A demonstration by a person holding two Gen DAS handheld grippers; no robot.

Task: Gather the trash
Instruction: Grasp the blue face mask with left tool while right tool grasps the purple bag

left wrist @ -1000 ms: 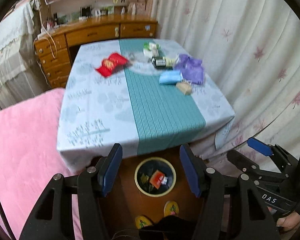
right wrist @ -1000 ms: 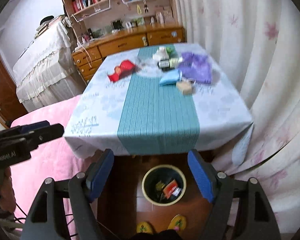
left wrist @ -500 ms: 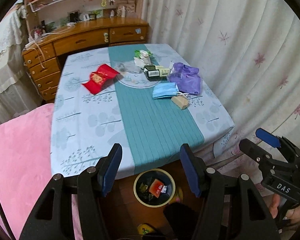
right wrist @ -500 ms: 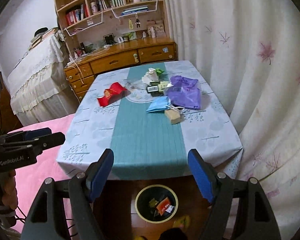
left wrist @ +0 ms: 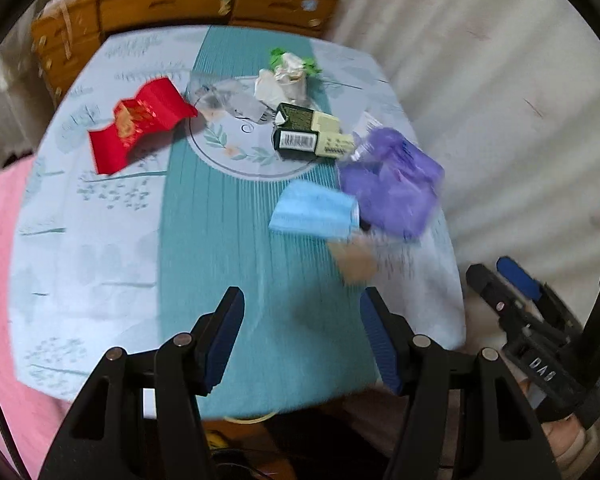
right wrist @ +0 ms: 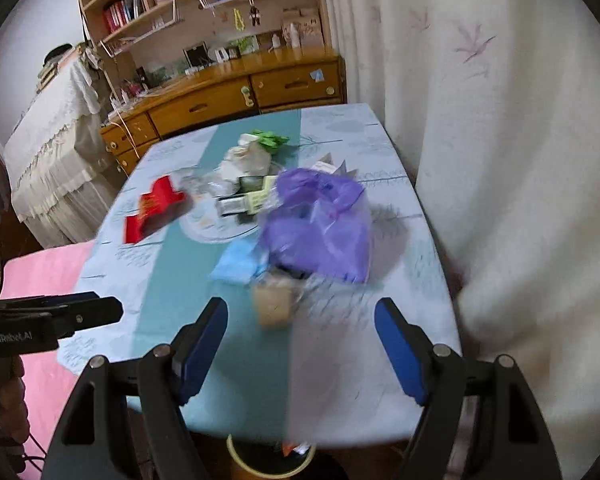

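Trash lies on the table (left wrist: 100,248): a red packet (left wrist: 140,124), a dark box (left wrist: 300,136), crumpled white and green wrappers (left wrist: 288,76), a blue mask (left wrist: 316,212), a purple plastic bag (left wrist: 392,184) and a small tan block (left wrist: 354,262). My left gripper (left wrist: 300,340) is open and empty above the table's near edge. My right gripper (right wrist: 300,352) is open and empty, just short of the tan block (right wrist: 274,304) and the purple bag (right wrist: 320,224). The bin's yellow rim (right wrist: 268,462) shows under the table's edge.
A floral curtain (right wrist: 500,160) hangs close along the table's right side. A pink bed (left wrist: 4,280) lies to the left. A wooden desk (right wrist: 240,96) with shelves stands behind the table. The right gripper shows at the right of the left wrist view (left wrist: 540,340).
Both grippers have moved forward and up from over the bin to above the table's near edge. The trash now looks closer. Both stay open.
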